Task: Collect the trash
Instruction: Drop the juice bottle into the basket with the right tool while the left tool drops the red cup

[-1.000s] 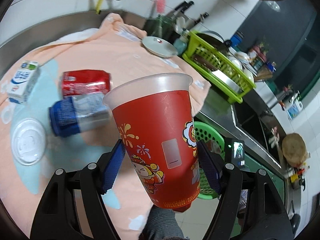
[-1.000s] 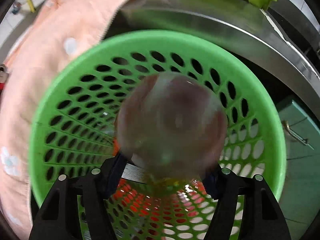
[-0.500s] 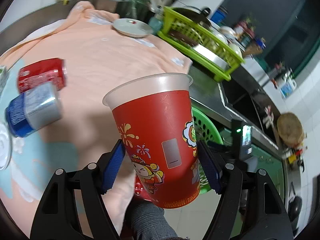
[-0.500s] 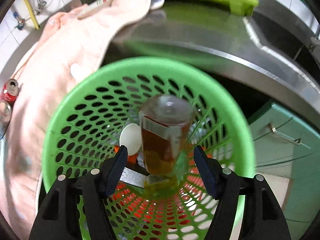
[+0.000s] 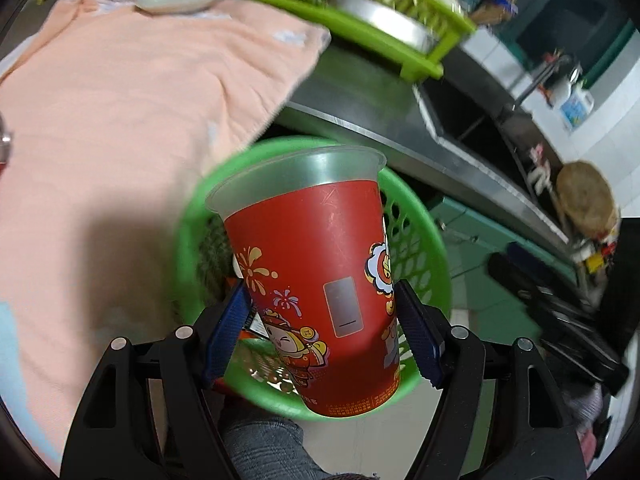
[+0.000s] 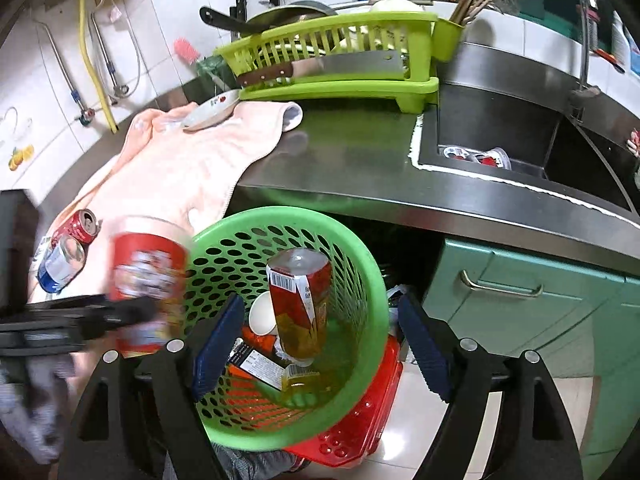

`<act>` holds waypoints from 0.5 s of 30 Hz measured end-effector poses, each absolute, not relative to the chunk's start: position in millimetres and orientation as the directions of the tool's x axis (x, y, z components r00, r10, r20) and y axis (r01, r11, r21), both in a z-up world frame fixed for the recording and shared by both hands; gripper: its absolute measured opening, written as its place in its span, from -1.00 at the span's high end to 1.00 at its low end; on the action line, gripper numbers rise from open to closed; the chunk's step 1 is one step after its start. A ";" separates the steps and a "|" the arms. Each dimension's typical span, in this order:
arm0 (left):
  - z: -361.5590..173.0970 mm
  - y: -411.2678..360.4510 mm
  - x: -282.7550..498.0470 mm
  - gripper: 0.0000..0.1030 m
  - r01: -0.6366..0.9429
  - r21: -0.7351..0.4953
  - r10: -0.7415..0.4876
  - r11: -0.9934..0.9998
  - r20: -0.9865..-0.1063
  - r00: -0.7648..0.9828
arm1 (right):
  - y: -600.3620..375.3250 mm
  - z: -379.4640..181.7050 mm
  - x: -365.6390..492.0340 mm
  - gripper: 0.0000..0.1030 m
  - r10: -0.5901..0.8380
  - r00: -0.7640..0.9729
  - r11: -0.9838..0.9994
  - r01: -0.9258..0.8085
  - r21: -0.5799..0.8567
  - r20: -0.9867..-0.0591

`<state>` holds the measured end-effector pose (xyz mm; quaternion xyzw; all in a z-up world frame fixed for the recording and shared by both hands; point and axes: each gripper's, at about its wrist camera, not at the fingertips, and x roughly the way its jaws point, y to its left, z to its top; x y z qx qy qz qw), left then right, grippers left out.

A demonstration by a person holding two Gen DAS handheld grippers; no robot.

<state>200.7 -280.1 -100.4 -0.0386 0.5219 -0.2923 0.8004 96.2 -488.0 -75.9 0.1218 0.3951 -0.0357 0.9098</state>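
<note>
My left gripper (image 5: 320, 332) is shut on a red paper cup (image 5: 316, 280) with cartoon print and holds it over the green trash basket (image 5: 416, 216). In the right wrist view the cup (image 6: 148, 280) is at the basket's left rim (image 6: 224, 232). My right gripper (image 6: 316, 344) is open and empty above the basket. A bottle with a red label (image 6: 300, 304) stands inside among wrappers and a white cup (image 6: 262, 316). A red can (image 6: 80, 226) and a blue-capped bottle (image 6: 60, 264) lie on the peach towel (image 6: 180, 168).
A steel counter (image 6: 360, 160) with a sink (image 6: 520, 144) runs behind the basket. A green dish rack (image 6: 340, 60) with a cleaver and a small plate (image 6: 212, 110) stand at the back. A red crate (image 6: 360, 420) sits under the basket. Green cabinets (image 6: 520, 300) are at the right.
My left gripper has carried the red cup rightward from over the towel to above the basket. My right gripper let go of the bottle, which dropped into the basket, and then rose.
</note>
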 end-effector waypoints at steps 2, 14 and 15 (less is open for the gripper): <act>-113.5 -293.1 202.8 -0.40 0.434 -0.342 -0.484 0.833 -0.832 0.273 | -489.6 -76.8 87.6 -0.48 0.033 0.696 0.968 0.156 0.196 -0.718; -167.1 -320.6 207.3 -0.43 0.411 -0.267 -0.380 0.872 -0.898 0.222 | -504.0 -101.1 76.0 -0.48 0.071 0.689 0.945 0.185 0.270 -0.721; -167.4 -321.7 206.1 -0.42 0.419 -0.261 -0.379 0.870 -0.897 0.227 | -504.7 -101.9 76.1 -0.48 0.075 0.688 0.944 0.184 0.274 -0.721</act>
